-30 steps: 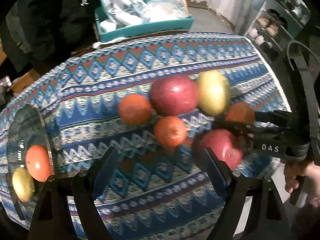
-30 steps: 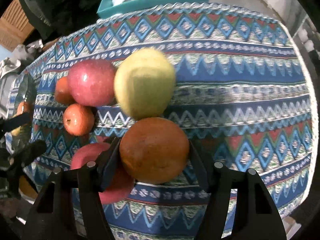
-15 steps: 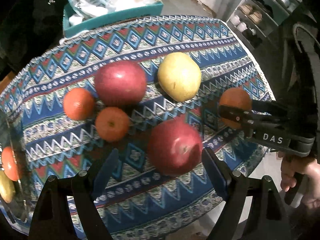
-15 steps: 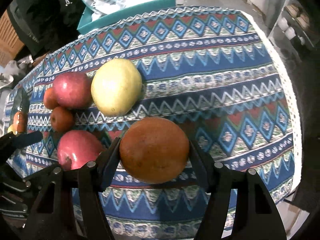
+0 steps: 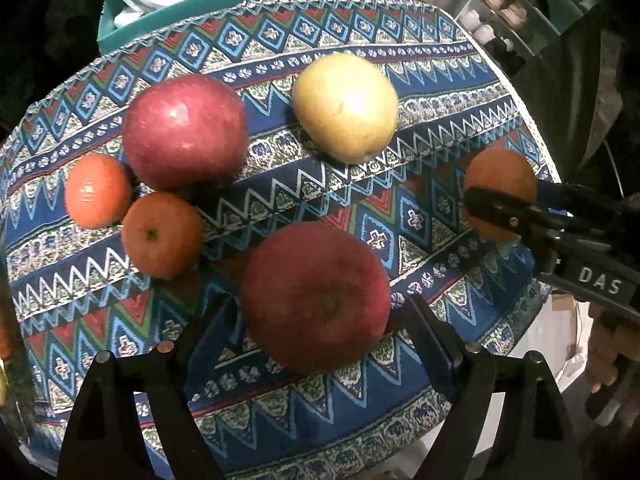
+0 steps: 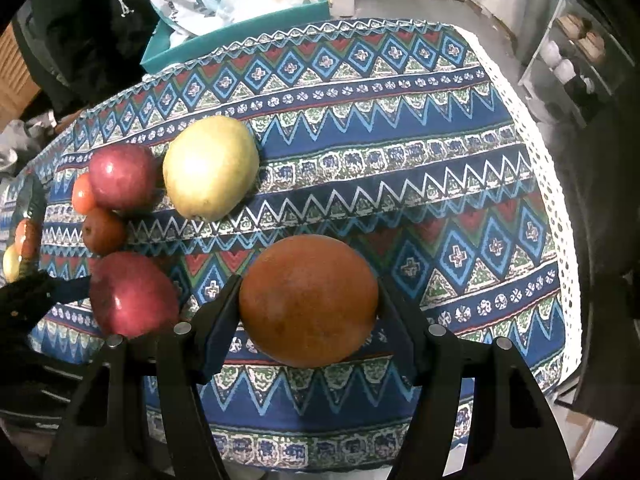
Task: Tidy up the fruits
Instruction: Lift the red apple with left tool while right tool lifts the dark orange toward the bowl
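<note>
- Patterned cloth covers the worktop; 5 fruits lie there.
- Left gripper has descended, jaws wide around the near red apple, ungripped.
- Right gripper keeps the orange clamped, lifted clear.

orange: your right gripper's finger hides its lower half.
glass plate: left frame edge crops it; fruits on it too blurred to identify.

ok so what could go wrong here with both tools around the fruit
1. The open left tool straddles the near red apple; closing off-centre could roll it toward the patterned tablecloth's near edge.
2. The right tool carries the round orange close beside the left; they might collide.
</note>
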The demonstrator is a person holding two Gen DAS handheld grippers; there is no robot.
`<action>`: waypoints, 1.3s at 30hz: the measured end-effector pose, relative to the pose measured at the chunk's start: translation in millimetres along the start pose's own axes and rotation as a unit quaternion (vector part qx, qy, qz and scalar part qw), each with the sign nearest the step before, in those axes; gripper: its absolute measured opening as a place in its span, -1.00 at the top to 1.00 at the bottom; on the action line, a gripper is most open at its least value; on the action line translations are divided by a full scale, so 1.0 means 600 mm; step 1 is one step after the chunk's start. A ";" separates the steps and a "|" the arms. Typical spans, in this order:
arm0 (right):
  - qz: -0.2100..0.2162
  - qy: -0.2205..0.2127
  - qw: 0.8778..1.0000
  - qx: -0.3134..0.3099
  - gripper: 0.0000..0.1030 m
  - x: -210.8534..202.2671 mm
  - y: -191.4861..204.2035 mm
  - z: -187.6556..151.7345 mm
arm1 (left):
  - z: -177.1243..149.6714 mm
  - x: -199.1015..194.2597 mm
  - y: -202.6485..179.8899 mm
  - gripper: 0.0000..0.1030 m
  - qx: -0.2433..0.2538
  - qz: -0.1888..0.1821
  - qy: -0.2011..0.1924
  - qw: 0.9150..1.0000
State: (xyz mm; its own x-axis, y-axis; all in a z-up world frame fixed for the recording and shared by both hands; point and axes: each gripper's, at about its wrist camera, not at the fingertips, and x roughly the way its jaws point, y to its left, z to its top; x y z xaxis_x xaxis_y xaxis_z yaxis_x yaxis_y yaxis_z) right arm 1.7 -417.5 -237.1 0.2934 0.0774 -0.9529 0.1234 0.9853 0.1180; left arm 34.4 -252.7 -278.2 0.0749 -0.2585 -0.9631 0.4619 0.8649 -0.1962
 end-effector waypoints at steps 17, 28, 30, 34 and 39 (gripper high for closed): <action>-0.033 -0.003 0.999 -0.038 -0.29 0.007 0.018 -0.005 | 0.002 0.005 0.007 -0.48 0.004 0.027 -0.015 1.000; -0.040 -0.042 0.996 -0.066 -0.29 -0.026 0.044 0.005 | -0.011 -0.074 0.019 -0.48 0.009 0.037 -0.066 0.997; -0.036 -0.051 0.996 -0.070 -0.28 -0.036 0.052 0.008 | -0.015 -0.088 0.023 -0.48 0.011 0.043 -0.076 0.996; -0.030 -0.068 0.994 -0.078 -0.28 -0.056 0.070 0.013 | -0.022 -0.110 0.033 -0.48 0.001 0.047 -0.087 0.995; -0.028 -0.089 0.991 -0.096 -0.28 -0.081 0.097 0.018 | -0.027 -0.133 0.047 -0.48 -0.012 0.046 -0.099 0.994</action>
State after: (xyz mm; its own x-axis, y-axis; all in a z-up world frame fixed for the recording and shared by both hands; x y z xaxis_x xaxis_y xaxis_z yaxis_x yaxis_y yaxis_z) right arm 4.6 -365.6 -181.1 0.4566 0.0101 -0.8896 -0.0336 0.9994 -0.0059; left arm 27.2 -200.5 -210.0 0.2895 -0.2564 -0.9222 0.4245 0.8979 -0.1164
